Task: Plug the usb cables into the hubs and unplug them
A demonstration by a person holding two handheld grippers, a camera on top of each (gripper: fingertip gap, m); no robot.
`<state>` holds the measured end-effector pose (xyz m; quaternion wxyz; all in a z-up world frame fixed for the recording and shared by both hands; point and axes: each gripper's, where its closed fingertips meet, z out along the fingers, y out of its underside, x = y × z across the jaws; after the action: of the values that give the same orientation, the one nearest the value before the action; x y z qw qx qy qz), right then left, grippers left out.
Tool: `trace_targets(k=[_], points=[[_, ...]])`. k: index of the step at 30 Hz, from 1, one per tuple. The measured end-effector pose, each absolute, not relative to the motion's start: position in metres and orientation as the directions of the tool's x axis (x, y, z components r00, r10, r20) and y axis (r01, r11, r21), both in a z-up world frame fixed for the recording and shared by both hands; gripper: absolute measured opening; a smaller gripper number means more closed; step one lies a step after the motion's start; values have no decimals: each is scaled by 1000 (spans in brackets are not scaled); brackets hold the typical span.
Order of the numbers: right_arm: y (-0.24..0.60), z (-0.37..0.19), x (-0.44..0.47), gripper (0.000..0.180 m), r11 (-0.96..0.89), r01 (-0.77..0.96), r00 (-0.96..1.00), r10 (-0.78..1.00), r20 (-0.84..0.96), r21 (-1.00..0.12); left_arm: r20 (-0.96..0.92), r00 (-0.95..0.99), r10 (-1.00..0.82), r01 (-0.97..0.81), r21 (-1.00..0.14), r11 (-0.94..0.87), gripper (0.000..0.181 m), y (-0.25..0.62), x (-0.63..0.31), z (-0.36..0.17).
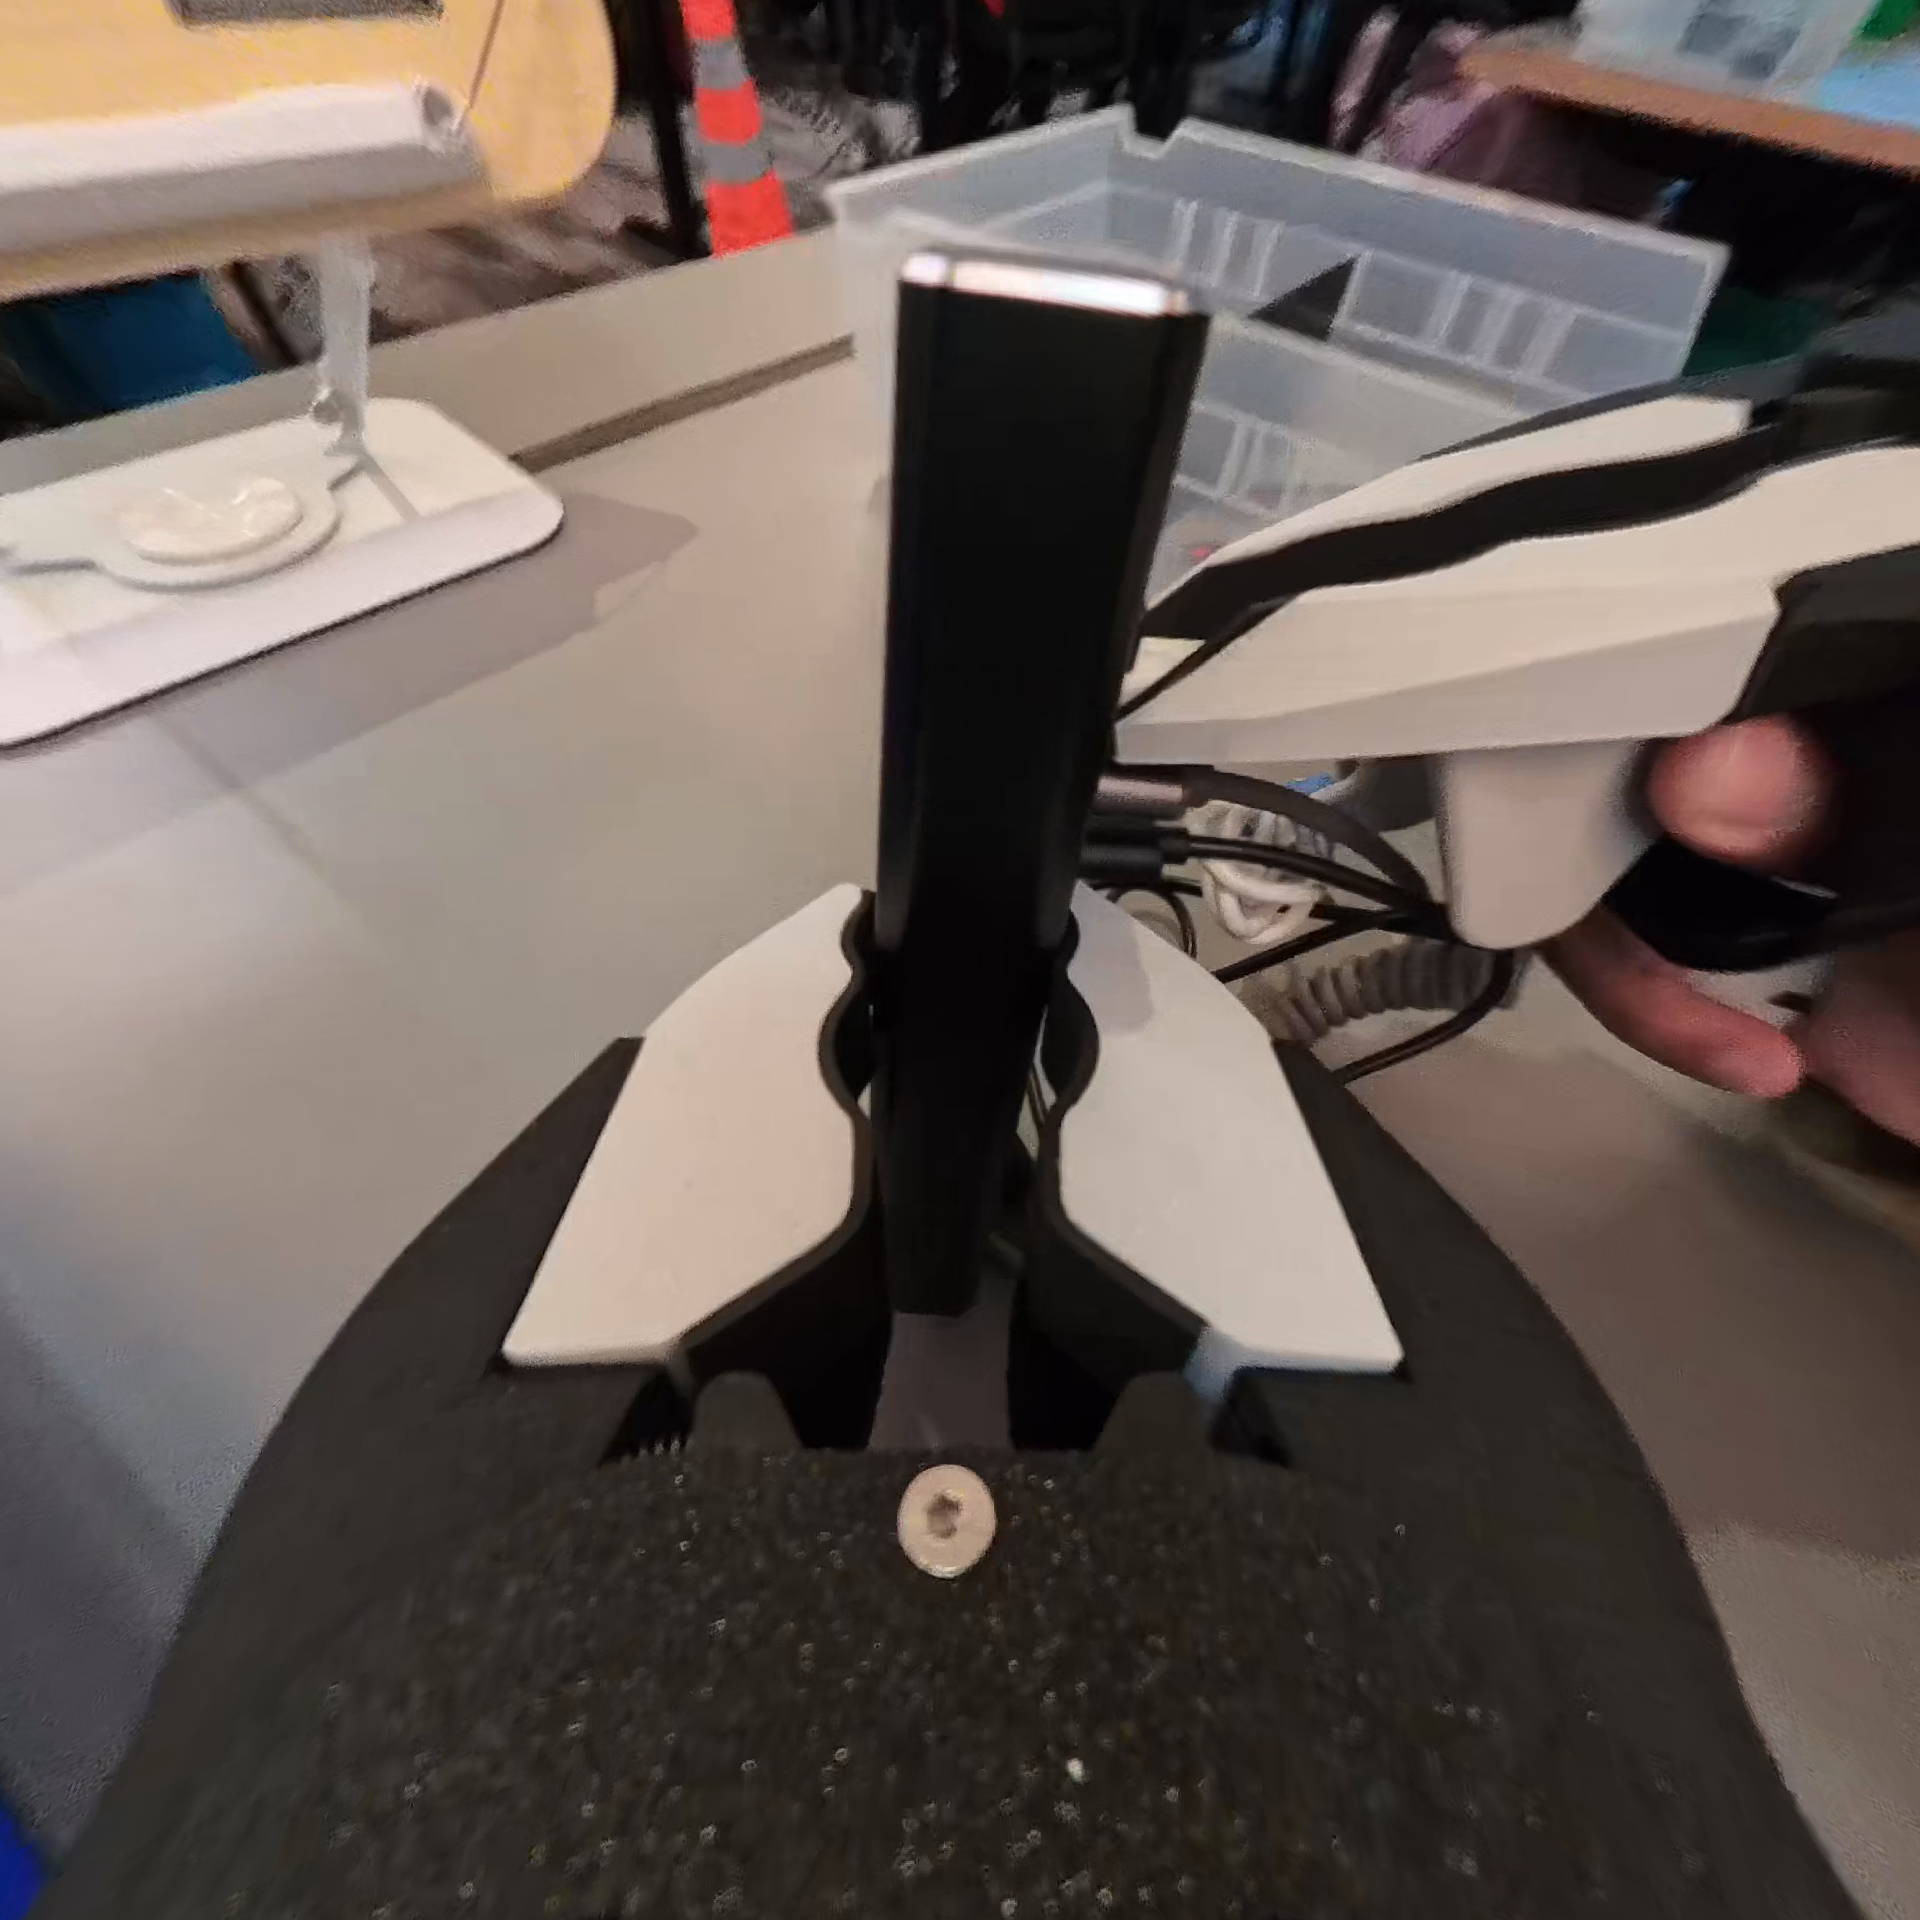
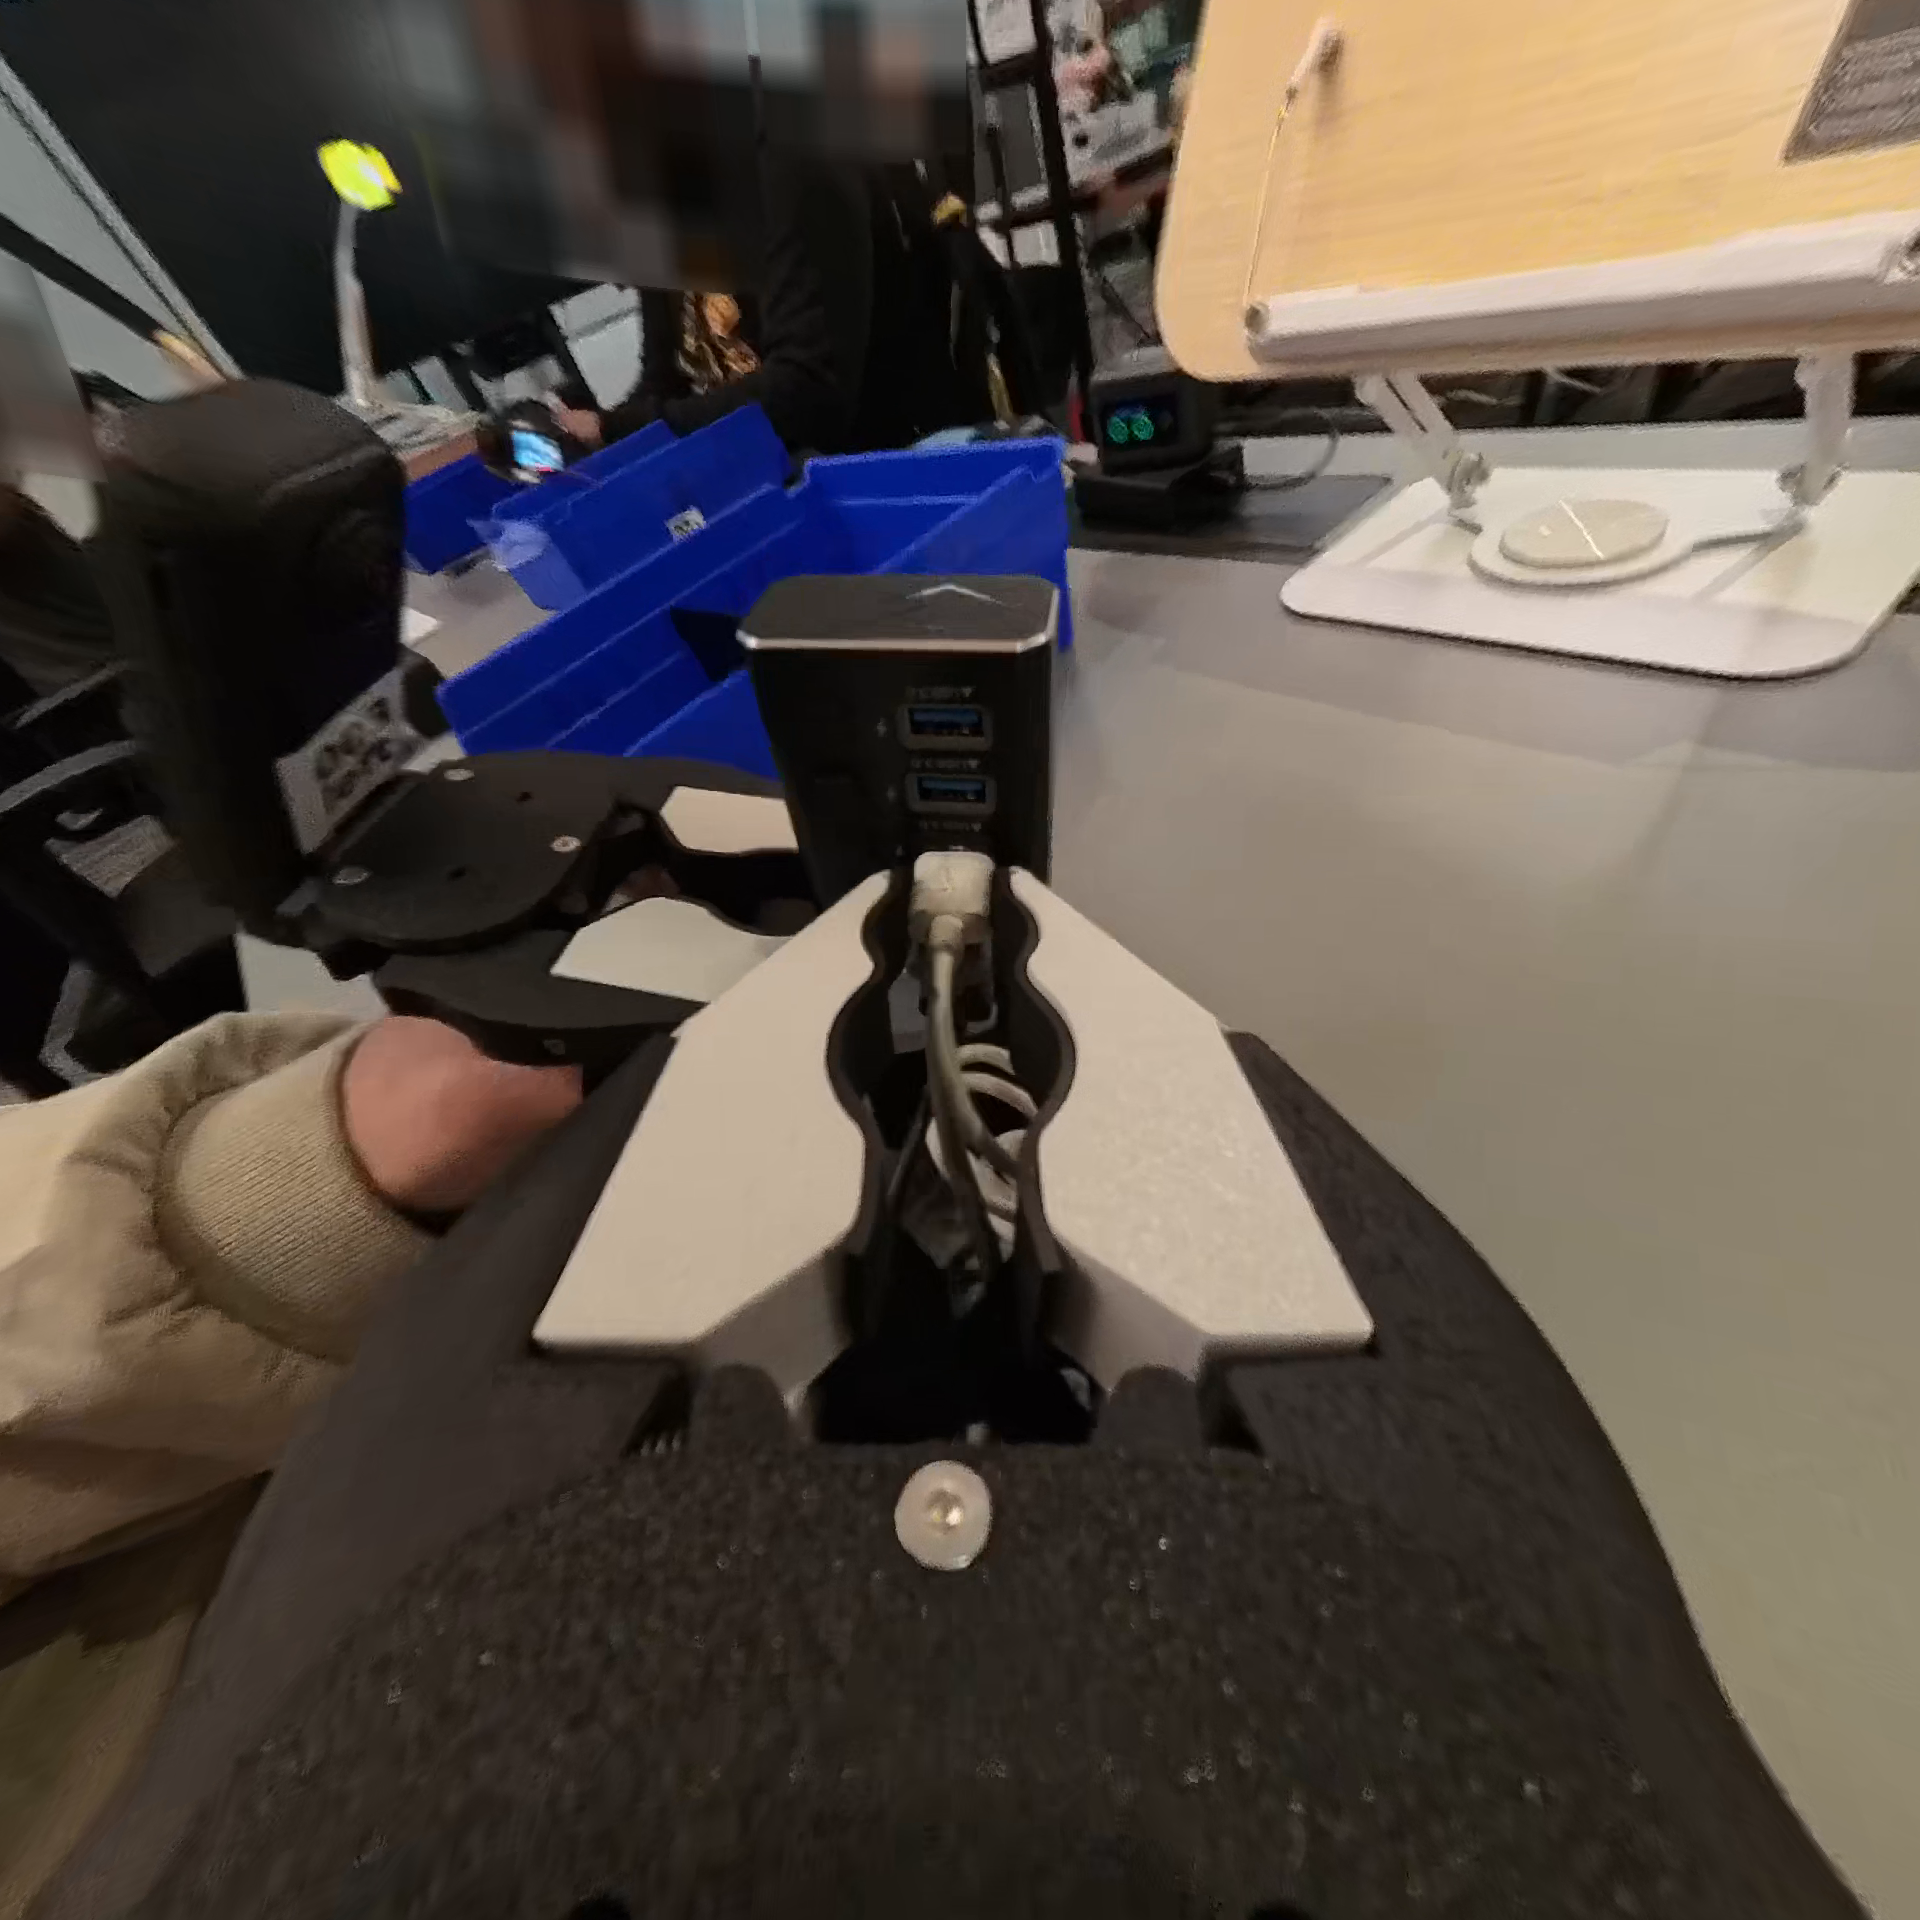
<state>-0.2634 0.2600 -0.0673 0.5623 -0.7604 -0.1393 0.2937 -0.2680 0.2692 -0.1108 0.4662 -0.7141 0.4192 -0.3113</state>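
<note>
Between the left claw [image 1: 961,940] fingers, upright black hub [image 1: 1023,623] clamped, right claw [image 2: 951,894] pinching white plug [image 2: 948,883].

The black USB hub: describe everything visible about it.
The tall black USB hub tower stands upright on the grey table, matte-looking with a shiny metallic top rim. Two blue ports sit free near its top; below them a white USB plug meets its face. The left tool clamps its lower body.

soft, even indoor light; faint shadows on the grey table [image 1: 312,935]. wide-angle bending at edges, background blurred, glare on the hub [image 1: 1039,281] top edge.
</note>
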Motion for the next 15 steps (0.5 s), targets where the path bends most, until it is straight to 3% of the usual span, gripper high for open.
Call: trace_targets(k=[4,8,12,15], points=[[255,-57,-268,18,-299,-89,750,608,-262,-950,108,374,-921,-275,-936,-222,28,261,-269,-103],[236,-9,-251,27,-211,-131,575,780,-247,-969,181,179,-967,-228,-949,-219,28,243,-281,-84],[223,-3,-263,47,-277,-110,369,881,-298,-955,289,-60,-955,-189,-943,-274,28,216,-289,-70],[219,-5,-287,46,-302,-132,276,904,-327,-944,303,-144,-942,-218,-938,-268,28,207,-285,-71]])
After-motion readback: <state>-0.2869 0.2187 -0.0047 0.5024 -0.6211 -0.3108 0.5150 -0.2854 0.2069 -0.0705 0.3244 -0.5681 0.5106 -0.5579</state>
